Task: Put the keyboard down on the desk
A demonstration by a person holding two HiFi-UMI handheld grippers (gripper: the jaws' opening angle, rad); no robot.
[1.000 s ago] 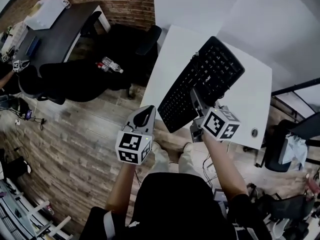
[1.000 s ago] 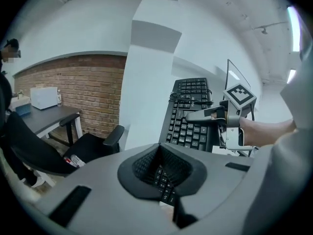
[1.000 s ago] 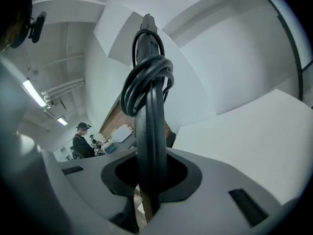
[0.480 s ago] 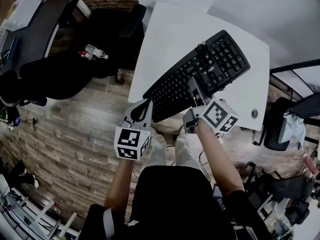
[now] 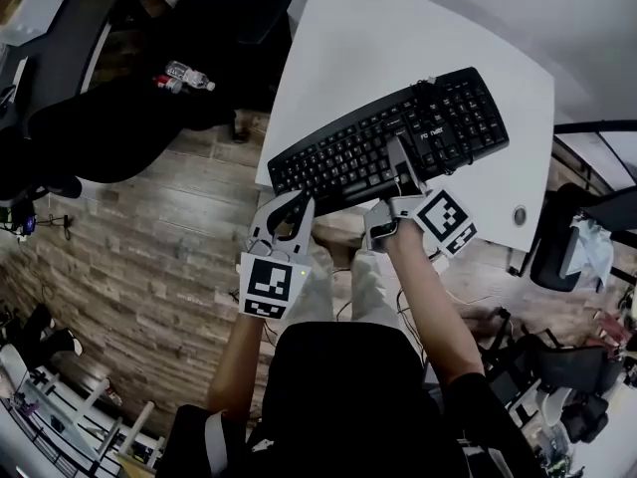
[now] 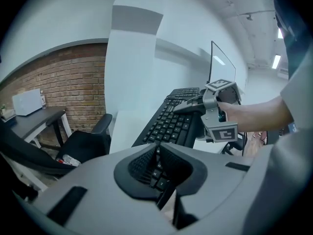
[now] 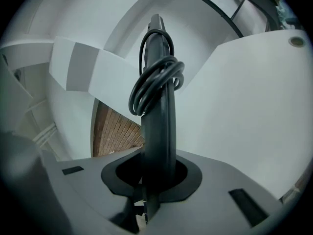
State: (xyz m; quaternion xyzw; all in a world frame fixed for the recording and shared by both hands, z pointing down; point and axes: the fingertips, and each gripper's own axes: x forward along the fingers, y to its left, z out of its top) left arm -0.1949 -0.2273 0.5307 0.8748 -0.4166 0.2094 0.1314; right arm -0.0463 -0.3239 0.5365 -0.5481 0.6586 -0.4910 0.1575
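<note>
A black keyboard (image 5: 388, 147) hangs over the near part of the white desk (image 5: 338, 38). Its left end reaches past the desk's front edge, and I cannot tell whether it touches the top. My right gripper (image 5: 400, 179) is shut on the keyboard's near long edge. In the right gripper view the keyboard (image 7: 159, 116) stands edge-on between the jaws of the right gripper (image 7: 156, 173), with its coiled cable (image 7: 155, 80) wrapped around it. My left gripper (image 5: 286, 217) is shut and empty, just below the keyboard's left end. The left gripper view shows that gripper (image 6: 159, 155), the keyboard (image 6: 171, 124) and the right gripper (image 6: 188, 106).
A grommet hole (image 5: 519, 215) sits near the desk's right front corner. Black office chairs (image 5: 129, 118) and a water bottle (image 5: 186, 76) are at the left on the wooden floor (image 5: 159, 267). A dark desk (image 5: 50, 48) stands at the far left. The person's legs are under the desk edge.
The keyboard has swung from a steep diagonal to nearly parallel with the desk's front edge, carried by the right gripper. The left gripper stayed shut below its left end.
</note>
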